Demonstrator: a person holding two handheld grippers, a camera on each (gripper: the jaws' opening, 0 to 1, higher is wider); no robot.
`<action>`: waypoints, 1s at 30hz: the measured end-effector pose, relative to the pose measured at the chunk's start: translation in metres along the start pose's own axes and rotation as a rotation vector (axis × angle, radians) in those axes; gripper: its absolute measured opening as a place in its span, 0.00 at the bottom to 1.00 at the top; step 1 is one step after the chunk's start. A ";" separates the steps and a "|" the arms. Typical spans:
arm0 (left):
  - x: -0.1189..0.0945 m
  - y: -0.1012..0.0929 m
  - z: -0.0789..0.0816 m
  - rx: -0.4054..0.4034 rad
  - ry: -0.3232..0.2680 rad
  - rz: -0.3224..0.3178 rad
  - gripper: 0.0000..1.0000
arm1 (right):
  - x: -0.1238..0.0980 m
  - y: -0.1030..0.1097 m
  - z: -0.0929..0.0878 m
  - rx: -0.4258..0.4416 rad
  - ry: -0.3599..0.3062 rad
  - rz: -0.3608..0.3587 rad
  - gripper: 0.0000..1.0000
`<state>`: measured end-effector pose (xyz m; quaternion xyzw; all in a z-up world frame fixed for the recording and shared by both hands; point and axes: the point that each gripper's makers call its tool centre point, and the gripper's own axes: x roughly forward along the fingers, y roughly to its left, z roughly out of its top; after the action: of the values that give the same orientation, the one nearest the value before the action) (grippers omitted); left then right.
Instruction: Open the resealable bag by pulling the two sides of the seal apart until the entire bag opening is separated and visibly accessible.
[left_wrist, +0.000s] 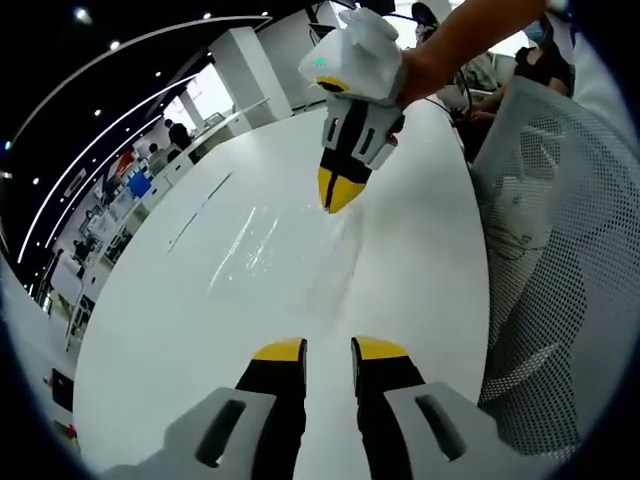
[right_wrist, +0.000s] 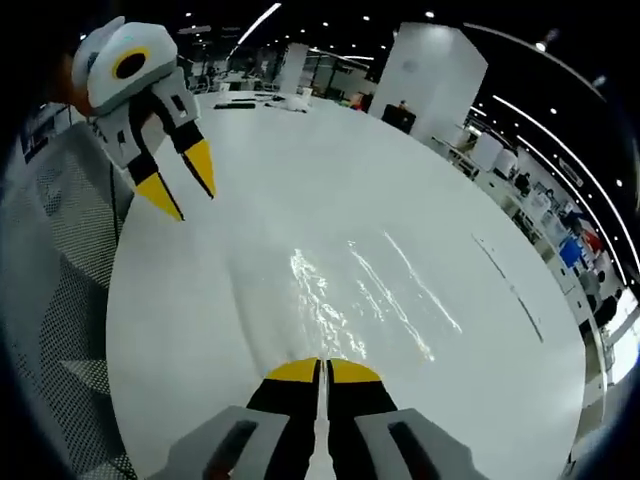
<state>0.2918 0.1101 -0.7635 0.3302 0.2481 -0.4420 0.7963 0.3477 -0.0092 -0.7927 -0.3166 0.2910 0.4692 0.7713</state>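
White table (left_wrist: 200, 300), and the clear bag (right_wrist: 350, 290) is barely visible against it. Right gripper (right_wrist: 322, 368) pinches its edge, fingers nearly touching; left gripper (left_wrist: 328, 349) hovers, fingers narrowly parted.

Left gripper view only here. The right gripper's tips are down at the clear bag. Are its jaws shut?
Observer: In the right gripper view, the right gripper has its jaws together with only a thin slit between them, at the near edge of the bag. I can't tell whether any film is pinched.
Operator: Where's my left gripper relative to the bag?
Observer: Seen from there, the left gripper has its jaws spread. It is near the table's edge beside the mesh chair, apart from the bag.
Operator: Bag open yet?
Observer: It lies flat and wrinkled ahead of the right jaws. No opening shows in it.
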 end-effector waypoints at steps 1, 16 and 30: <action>0.000 0.000 0.000 -0.001 0.000 0.001 0.15 | 0.000 0.003 -0.001 0.023 0.002 0.012 0.02; -0.002 -0.002 -0.002 -0.008 0.001 0.008 0.17 | -0.004 0.014 -0.003 0.090 -0.022 0.059 0.31; -0.004 0.008 -0.004 -0.119 -0.007 0.051 0.41 | -0.032 0.020 -0.011 0.227 -0.091 0.022 0.55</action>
<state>0.2968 0.1181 -0.7608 0.2867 0.2626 -0.4072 0.8265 0.3156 -0.0274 -0.7801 -0.2027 0.3105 0.4555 0.8094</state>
